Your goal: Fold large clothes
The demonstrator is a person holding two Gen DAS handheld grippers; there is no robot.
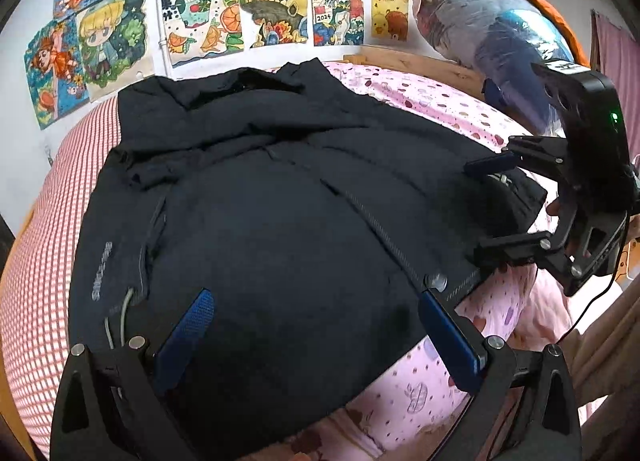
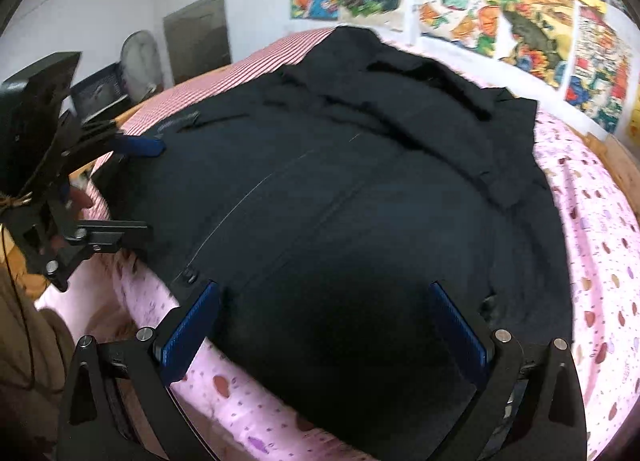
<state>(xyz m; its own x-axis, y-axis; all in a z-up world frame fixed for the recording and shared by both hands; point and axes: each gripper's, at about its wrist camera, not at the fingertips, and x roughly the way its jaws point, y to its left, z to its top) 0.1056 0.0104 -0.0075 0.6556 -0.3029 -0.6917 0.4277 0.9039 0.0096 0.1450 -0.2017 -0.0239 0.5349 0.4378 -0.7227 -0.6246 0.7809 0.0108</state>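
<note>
A large black jacket [image 1: 280, 189] lies spread front-up on the bed, zipper down its middle, collar toward the wall. It also fills the right wrist view [image 2: 360, 181]. My left gripper [image 1: 316, 325] is open, its blue pads over the jacket's near hem, holding nothing. My right gripper [image 2: 324, 321] is open over the hem on the other side, empty. The right gripper also shows in the left wrist view [image 1: 486, 207], jaws apart at the jacket's right edge. The left gripper shows in the right wrist view [image 2: 144, 189] at the jacket's left edge.
The bed has a pink spotted sheet [image 1: 432, 97] and a red checked cover [image 1: 36, 261]. Drawings [image 1: 224, 9] cover the wall behind. A plastic-wrapped bundle [image 1: 492, 33] sits at the headboard on the right. A fan [image 2: 140, 65] and a door [image 2: 200, 37] stand beyond the bed's left.
</note>
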